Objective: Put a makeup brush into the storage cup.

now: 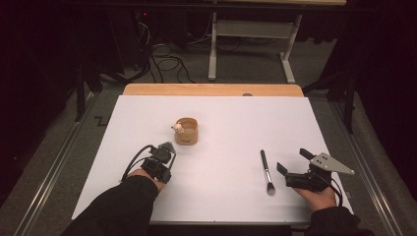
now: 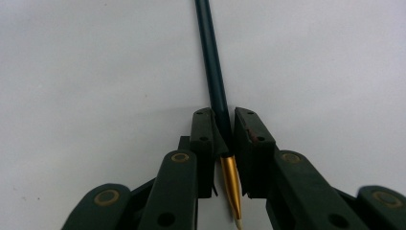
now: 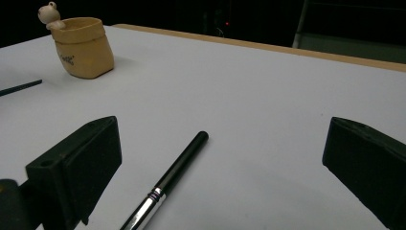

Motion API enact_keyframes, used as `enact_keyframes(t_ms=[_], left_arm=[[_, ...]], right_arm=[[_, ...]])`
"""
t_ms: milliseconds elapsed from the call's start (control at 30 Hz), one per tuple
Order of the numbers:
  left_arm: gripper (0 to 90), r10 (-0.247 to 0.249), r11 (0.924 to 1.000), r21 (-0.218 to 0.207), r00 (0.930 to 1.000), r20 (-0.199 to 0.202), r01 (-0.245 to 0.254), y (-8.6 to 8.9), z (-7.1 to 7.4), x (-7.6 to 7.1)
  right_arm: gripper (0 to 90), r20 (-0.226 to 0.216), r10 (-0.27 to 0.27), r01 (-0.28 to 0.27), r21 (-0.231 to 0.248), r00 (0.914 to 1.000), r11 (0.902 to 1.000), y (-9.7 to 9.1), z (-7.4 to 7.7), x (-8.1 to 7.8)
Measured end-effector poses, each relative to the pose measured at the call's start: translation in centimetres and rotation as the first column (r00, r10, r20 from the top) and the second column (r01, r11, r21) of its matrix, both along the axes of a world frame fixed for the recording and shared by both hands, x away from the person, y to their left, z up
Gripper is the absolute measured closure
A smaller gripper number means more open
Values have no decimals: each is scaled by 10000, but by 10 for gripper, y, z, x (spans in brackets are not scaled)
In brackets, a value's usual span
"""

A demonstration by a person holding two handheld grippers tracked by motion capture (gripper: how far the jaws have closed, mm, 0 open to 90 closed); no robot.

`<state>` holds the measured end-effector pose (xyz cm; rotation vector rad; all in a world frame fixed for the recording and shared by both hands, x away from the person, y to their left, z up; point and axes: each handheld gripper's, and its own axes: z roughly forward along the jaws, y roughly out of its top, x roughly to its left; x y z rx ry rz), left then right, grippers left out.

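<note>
At lower left of the high view, left gripper (image 1: 167,147) clamps thin dark brush (image 2: 213,72); its handle runs up-frame toward the holder (image 1: 187,131); right gripper (image 1: 291,161) gapes, unloaded

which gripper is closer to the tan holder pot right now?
Left. The left gripper sits just in front and left of the tan holder pot, shut on a thin brush. The right gripper is far off toward the right, open beside the makeup brush.
</note>
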<state>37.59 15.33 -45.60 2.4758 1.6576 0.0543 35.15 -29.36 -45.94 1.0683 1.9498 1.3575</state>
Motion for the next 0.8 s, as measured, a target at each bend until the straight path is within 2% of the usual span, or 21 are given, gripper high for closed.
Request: enact_keyframes(t_ms=[100,233,433,500,633,800], left_arm=[[782,-2,9999,-135,10000,-53,1,2,0,1],[773,-289,9990,-331,9996,-64,287,5,0,1],[750,-354,9970,-690,9993,-129,345,9,-1,2],[754,-454,9969,-643,9989,-69,449,9,-1,1],[768,-418,9965,-729,9991,-17,416,11,-1,0],[779,-144,9959,-892,9999,-11,142,12,-2,1]], right_arm=[[3,3,-21,21,-6,10000,10000,0,0,0],[3,-1,-28,28,-5,10000,10000,0,0,0],[3,23,-12,12,-26,10000,10000,0,0,0],[3,22,-21,21,-30,10000,10000,0,0,0],[3,11,-27,27,-26,10000,10000,0,0,0],[3,13,-2,3,-23,10000,10000,0,0,0]])
